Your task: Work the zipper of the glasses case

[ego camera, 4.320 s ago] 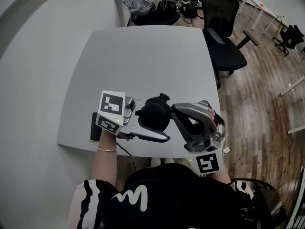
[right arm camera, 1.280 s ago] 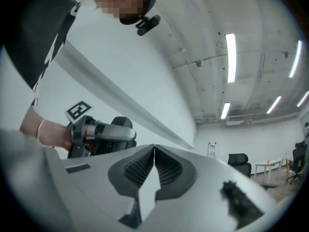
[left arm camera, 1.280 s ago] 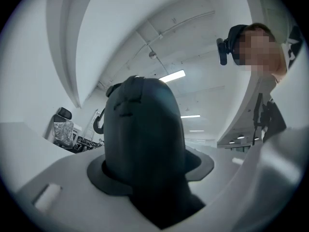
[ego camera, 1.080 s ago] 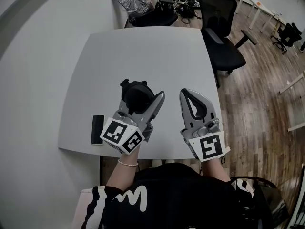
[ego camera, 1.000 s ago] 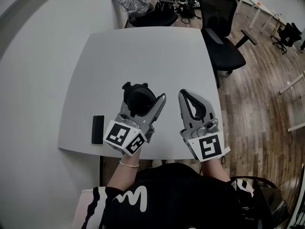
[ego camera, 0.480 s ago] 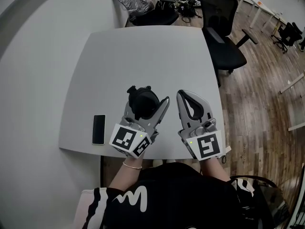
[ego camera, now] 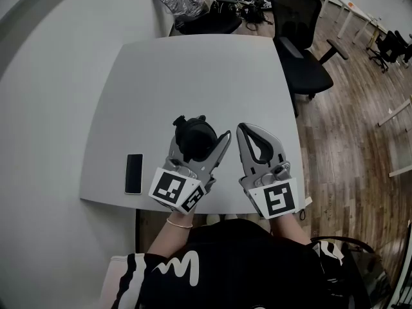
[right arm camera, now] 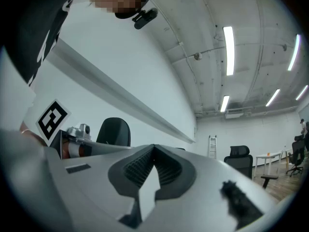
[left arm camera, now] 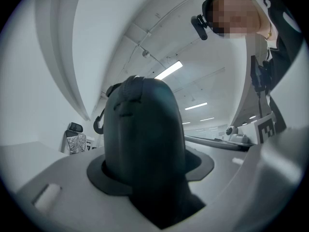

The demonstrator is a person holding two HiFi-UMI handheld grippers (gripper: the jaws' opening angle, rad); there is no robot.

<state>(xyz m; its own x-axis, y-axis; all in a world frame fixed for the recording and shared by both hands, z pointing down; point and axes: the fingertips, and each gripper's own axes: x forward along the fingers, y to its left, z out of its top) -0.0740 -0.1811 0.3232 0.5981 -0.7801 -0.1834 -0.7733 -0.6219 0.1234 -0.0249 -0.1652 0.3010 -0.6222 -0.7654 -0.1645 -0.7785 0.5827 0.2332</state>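
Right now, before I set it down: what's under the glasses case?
Only the white table shows around the glasses case, which is clamped in the left gripper. The patch directly beneath is covered by the case and the jaws.

A white desk (ego camera: 193, 69) is seen at centre. Black office chairs (ego camera: 301, 50) are set upper right, on wood flooring (ego camera: 351, 140).

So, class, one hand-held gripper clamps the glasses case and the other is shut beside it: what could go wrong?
The rounded glasses case sits in the left hand-held gripper alone, so a tug on the zipper could twist it loose. The right hand-held gripper is shut and empty, clear of the case; it may fumble the zipper pull, which no view shows clearly.
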